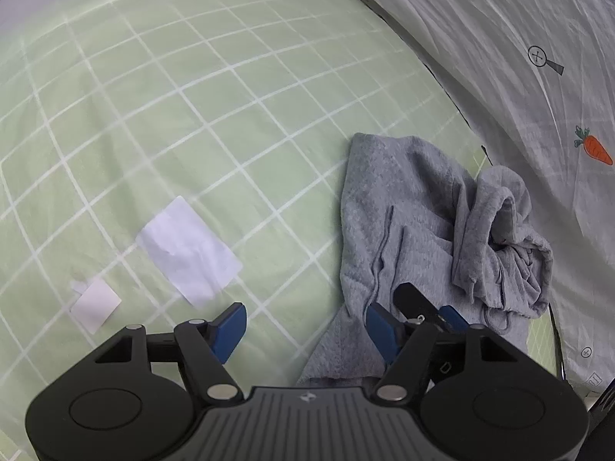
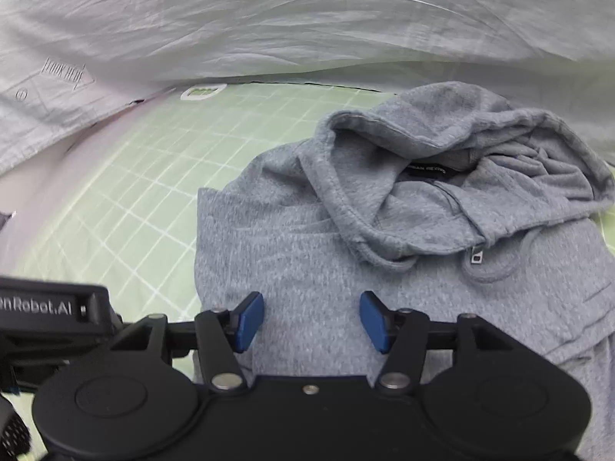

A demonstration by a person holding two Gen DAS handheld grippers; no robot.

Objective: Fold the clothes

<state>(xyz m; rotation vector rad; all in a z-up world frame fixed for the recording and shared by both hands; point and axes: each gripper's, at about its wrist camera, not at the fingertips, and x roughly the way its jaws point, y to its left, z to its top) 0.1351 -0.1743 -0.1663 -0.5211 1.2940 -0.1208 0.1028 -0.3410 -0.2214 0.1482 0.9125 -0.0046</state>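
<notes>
Left hand-held gripper [image 1: 305, 326] open, right hand-held gripper [image 2: 312, 320] open above grey hoodie [image 2: 346, 230]

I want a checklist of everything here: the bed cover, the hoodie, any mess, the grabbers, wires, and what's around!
Surface: green checked sheet, smooth.
Job's things: grey hoodie, partly folded, hood bunched on top.
Clutter: two white paper pieces lying left of the hoodie.
Grippers: left gripper open, at the hoodie's edge; right gripper open over the hoodie, nothing gripped.
Cables: nothing seen.
Surroundings: white cloth with a carrot print behind the sheet.
</notes>
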